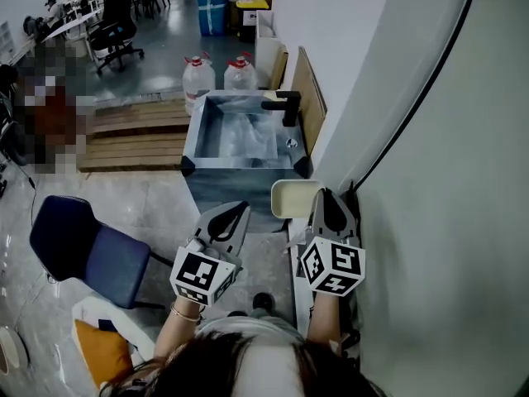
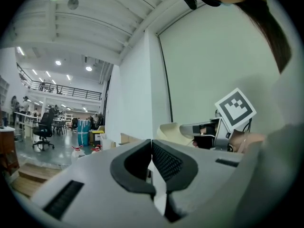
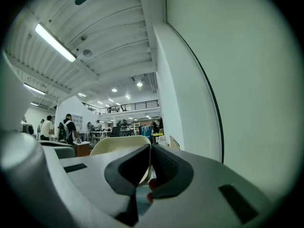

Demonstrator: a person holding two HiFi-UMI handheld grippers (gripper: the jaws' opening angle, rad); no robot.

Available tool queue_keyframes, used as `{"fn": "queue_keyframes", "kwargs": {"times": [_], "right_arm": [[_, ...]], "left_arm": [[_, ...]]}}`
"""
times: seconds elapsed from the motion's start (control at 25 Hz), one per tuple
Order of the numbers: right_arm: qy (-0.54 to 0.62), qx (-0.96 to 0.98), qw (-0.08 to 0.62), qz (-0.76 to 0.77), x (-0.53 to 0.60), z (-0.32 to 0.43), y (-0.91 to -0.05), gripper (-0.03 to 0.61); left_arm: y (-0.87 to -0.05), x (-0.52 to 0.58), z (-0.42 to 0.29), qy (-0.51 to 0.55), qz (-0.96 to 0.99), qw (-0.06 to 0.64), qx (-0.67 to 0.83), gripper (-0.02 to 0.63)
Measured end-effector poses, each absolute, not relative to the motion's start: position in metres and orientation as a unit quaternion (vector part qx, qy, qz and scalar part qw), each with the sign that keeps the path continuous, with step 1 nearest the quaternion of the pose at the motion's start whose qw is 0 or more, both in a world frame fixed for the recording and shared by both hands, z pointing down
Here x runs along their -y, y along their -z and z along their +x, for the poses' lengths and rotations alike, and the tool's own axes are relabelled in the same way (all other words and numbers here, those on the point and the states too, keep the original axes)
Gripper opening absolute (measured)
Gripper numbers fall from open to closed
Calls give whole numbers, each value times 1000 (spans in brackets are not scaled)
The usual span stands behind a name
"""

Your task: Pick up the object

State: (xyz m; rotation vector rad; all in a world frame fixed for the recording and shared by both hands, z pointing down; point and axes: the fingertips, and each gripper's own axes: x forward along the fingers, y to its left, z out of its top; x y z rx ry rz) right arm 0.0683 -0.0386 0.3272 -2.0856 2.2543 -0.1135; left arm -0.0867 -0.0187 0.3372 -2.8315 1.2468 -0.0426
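Observation:
No single object to pick up stands out. A cream, rounded plastic piece (image 1: 292, 198) sits just ahead of both grippers, beside the wall; it also shows in the right gripper view as the cream piece (image 3: 119, 146) behind the jaws. My left gripper (image 1: 235, 214) is held in the air with its jaws shut and nothing between them (image 2: 151, 149). My right gripper (image 1: 326, 198) is level with it, close to the wall, jaws shut too (image 3: 150, 152). A small red spot (image 3: 151, 185) shows low in the gap between its jaws; I cannot tell what it is.
A metal sink basin (image 1: 202, 136) with a black tap (image 1: 286, 106) stands ahead. Two water jugs (image 1: 198, 74) and wooden pallets (image 1: 136, 135) lie beyond it. A blue chair (image 1: 89, 251) is at the left. A pale wall (image 1: 438, 188) with a black cable (image 1: 417, 98) runs along the right.

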Motion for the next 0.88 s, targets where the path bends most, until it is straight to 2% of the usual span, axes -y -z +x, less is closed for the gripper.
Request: {"fn": "queue_keyframes", "kwargs": {"times": [0.88], "right_arm": [[25,-724,23,-688,-17,30,-322,34]], "left_arm": [[-339,-28,-118,0,-927,12,-376,9]]}}
